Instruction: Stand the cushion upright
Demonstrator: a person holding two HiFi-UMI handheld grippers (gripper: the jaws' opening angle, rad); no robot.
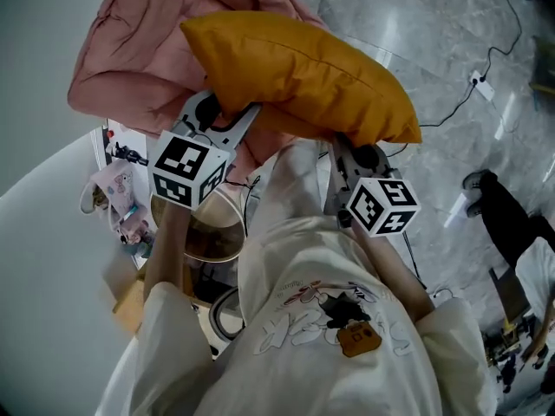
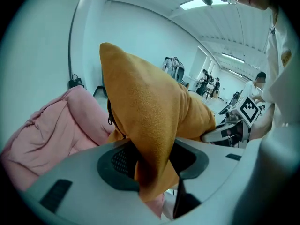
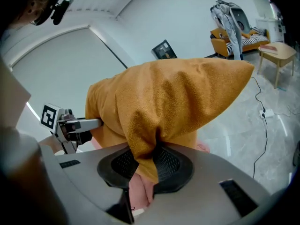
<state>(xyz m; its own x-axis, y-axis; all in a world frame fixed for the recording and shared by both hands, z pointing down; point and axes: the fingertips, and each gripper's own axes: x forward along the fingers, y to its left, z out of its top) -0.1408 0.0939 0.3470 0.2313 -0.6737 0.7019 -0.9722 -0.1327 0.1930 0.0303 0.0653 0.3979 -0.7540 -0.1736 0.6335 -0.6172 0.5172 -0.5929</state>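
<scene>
An orange cushion (image 1: 299, 72) hangs in the air above a pink quilt (image 1: 139, 59), held by both grippers along its near edge. My left gripper (image 1: 227, 115) is shut on the cushion's left corner; in the left gripper view the fabric (image 2: 150, 125) is pinched between the jaws. My right gripper (image 1: 345, 141) is shut on the right corner, and the right gripper view shows the fabric (image 3: 164, 107) bunched in its jaws. The cushion rises away from both cameras with one corner pointing up.
The pink quilt (image 2: 51, 125) lies below and to the left. A wooden bowl (image 1: 208, 228) and small items sit near my left arm. Cables (image 1: 473, 94) cross the marble floor. A chair and small table (image 3: 276, 55) stand far off.
</scene>
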